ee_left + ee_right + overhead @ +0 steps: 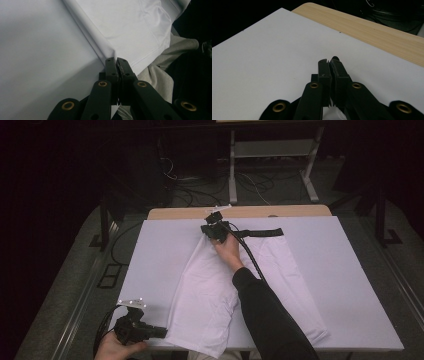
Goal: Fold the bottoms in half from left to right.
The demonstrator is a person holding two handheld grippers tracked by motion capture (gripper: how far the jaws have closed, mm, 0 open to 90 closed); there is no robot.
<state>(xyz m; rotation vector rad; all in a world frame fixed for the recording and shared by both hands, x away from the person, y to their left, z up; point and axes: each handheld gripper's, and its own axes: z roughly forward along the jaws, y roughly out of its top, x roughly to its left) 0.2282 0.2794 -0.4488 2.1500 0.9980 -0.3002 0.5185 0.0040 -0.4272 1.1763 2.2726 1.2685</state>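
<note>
We see the white garment [220, 290] spread mid-surface; the left hand-held gripper [117, 61] clamps its folded corner at 7 o'clock; the right hand-held gripper [329, 62] grips white fabric at 12 o'clock.

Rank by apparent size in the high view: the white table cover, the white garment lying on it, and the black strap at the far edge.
1. White table cover, largest.
2. White fabric garment, spread across the cover's middle.
3. Black strap, a short thin band, smallest.
</note>
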